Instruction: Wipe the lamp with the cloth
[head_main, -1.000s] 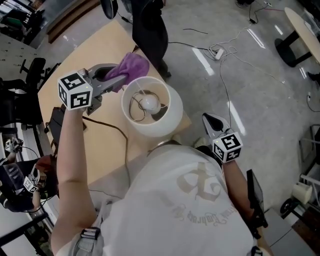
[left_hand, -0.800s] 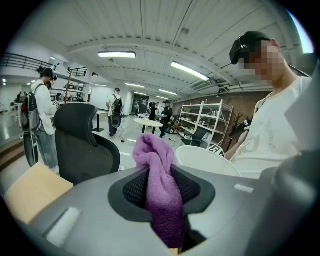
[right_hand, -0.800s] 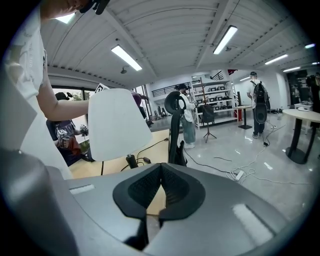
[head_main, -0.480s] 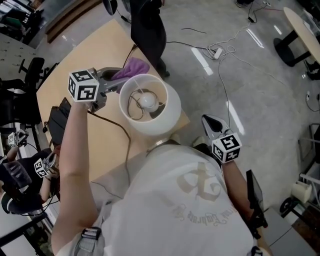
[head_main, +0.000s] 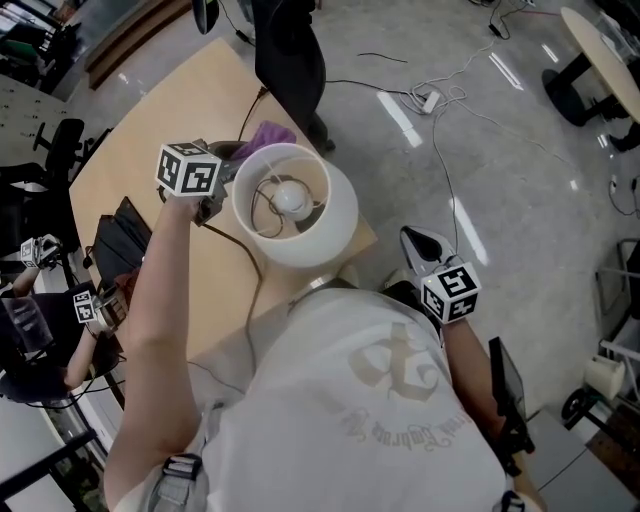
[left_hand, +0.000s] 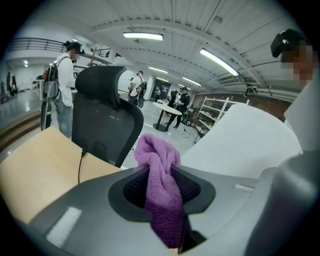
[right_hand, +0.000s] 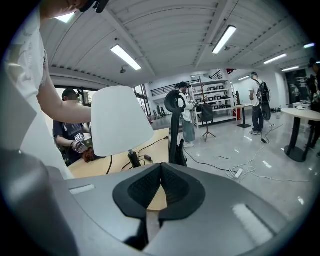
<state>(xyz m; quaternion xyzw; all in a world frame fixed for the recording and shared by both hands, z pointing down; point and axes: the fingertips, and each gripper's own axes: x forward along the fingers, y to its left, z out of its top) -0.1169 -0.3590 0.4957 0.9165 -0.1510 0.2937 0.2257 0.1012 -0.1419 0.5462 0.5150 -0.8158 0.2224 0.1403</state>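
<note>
A white lampshade (head_main: 318, 232) with its bulb (head_main: 291, 197) stands on the wooden table (head_main: 150, 110). My left gripper (head_main: 234, 153) is shut on a purple cloth (head_main: 264, 134), low against the shade's far left side, and the rim partly hides it. In the left gripper view the cloth (left_hand: 161, 190) is pinched between the pads of the left gripper (left_hand: 161, 172), with the shade (left_hand: 245, 140) close on the right. My right gripper (head_main: 424, 243) hangs off the table's near right, shut and empty. The right gripper view shows the right gripper (right_hand: 160, 169), the shade (right_hand: 120, 120) and the lamp stem (right_hand: 134, 159).
A black office chair (head_main: 290, 60) stands beyond the table. The lamp cord (head_main: 235, 260) runs across the tabletop past a black device (head_main: 125, 235). A power strip and cables (head_main: 432, 100) lie on the floor. Another person (head_main: 40, 340) sits at the left.
My left gripper has sunk with the cloth down the shade's far left side, so less of the cloth shows above the rim. The right gripper has stayed put.
</note>
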